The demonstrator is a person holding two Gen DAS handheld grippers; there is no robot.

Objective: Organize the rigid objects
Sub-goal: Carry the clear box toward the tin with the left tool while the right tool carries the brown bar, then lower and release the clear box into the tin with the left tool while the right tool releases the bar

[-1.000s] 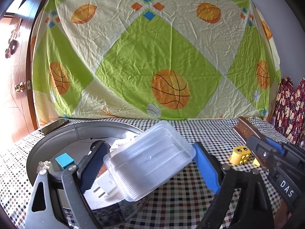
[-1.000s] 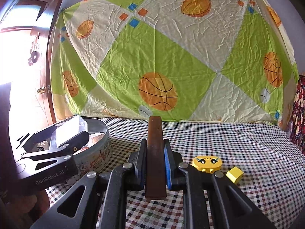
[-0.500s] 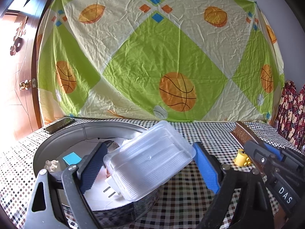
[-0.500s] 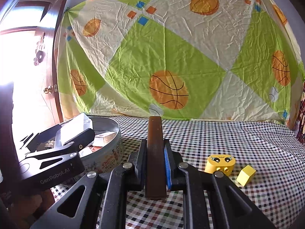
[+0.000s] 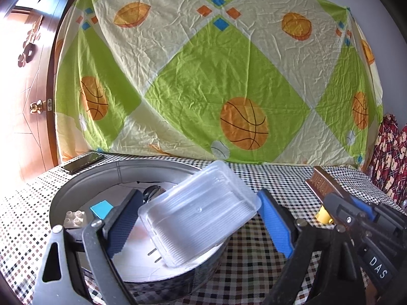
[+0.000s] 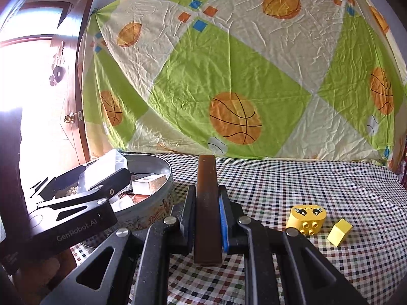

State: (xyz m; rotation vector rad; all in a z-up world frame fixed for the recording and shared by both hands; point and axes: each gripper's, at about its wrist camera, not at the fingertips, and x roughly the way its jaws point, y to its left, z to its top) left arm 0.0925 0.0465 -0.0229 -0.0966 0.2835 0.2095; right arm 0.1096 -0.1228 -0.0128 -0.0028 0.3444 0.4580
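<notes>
My left gripper (image 5: 199,218) is shut on a clear plastic box (image 5: 201,213), tilted and held over the round metal tin (image 5: 84,185). In the tin lie a blue cube (image 5: 101,207), a grey brick (image 5: 75,218) and a white plug (image 5: 155,254). My right gripper (image 6: 206,193) is shut on a flat brown bar (image 6: 206,203) that sticks out forward, just right of the tin (image 6: 162,167). A yellow face brick (image 6: 306,216) and a small yellow block (image 6: 339,231) lie on the checked cloth to its right.
A dark phone (image 5: 82,162) lies on the table behind the tin. A basketball-print sheet (image 5: 203,76) hangs along the back edge. A wooden door (image 5: 30,101) stands at the left. Small boxes (image 6: 148,183) fill the tin's far side.
Both grippers keep their hold, and the box and bar sit the same between the fingers. Both views have shifted only slightly.
</notes>
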